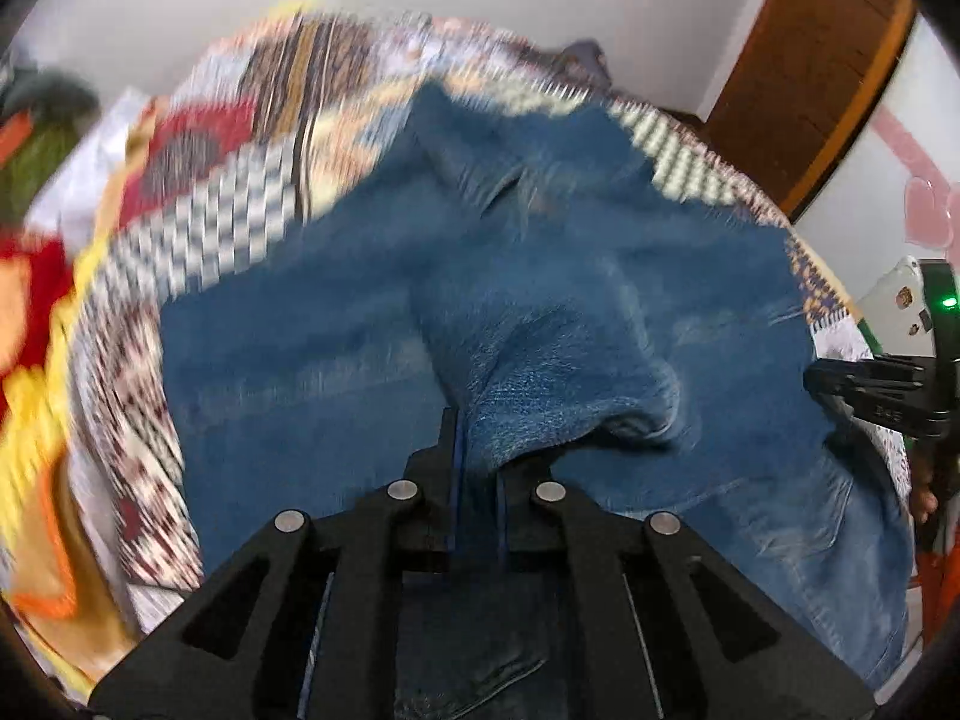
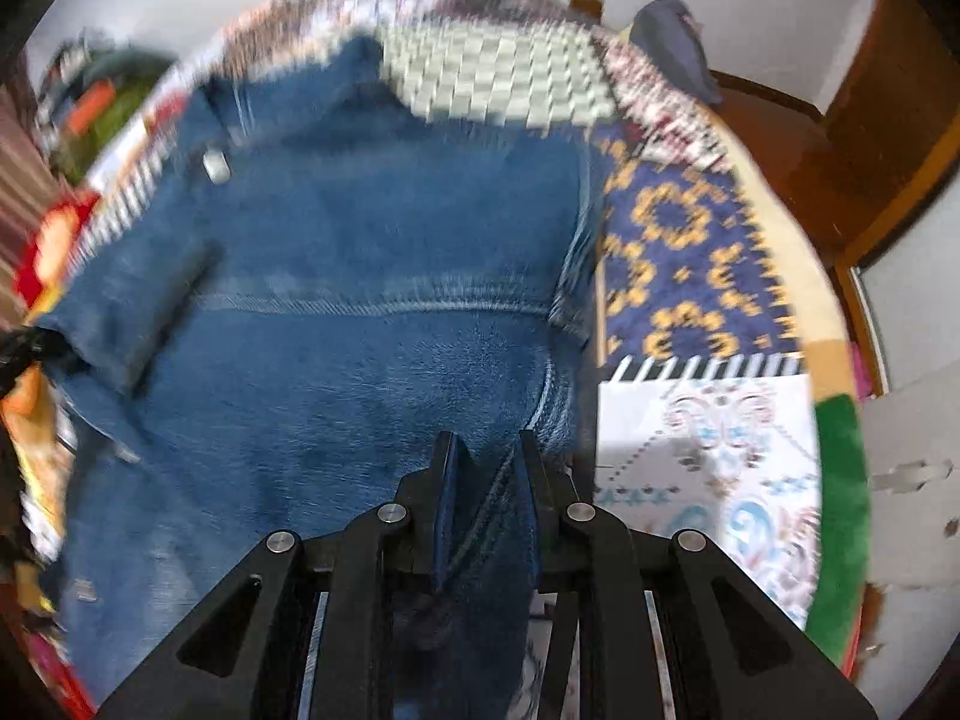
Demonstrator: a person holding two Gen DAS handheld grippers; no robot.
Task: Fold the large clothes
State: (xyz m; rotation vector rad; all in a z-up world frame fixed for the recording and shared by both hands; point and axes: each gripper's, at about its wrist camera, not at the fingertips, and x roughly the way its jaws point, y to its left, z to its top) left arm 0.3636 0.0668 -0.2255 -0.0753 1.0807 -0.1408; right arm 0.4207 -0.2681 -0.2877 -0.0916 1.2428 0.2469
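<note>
Blue denim fills most of the left wrist view: a large blue denim garment [image 1: 600, 300] lies spread on a patchwork quilt of many colours and patterns [image 1: 240, 210]. The black left gripper [image 1: 477, 438] has its 2 fingers drawn close together, clamped on a raised fold of the denim, and the cloth rises from the jaws in a ridge. At the right edge of this view the black right gripper [image 1: 864, 384] shows beside the garment, with a small green light above it. A brown wooden board [image 1: 810, 60] stands behind the quilt against a white wall. The picture is blurred.

In the right wrist view the same denim garment [image 2: 390, 252] covers the left and middle of the quilt [image 2: 678, 240], and a stitched seam crosses it from side to side. The right gripper [image 2: 483, 450] pinches a thick fold of the denim between its 2 fingers, near the garment's right edge. Just beside it lies a white patch with a fine printed ornament [image 2: 708, 438]. A small pale button [image 2: 216, 167] sits on the denim at the upper left.
</note>
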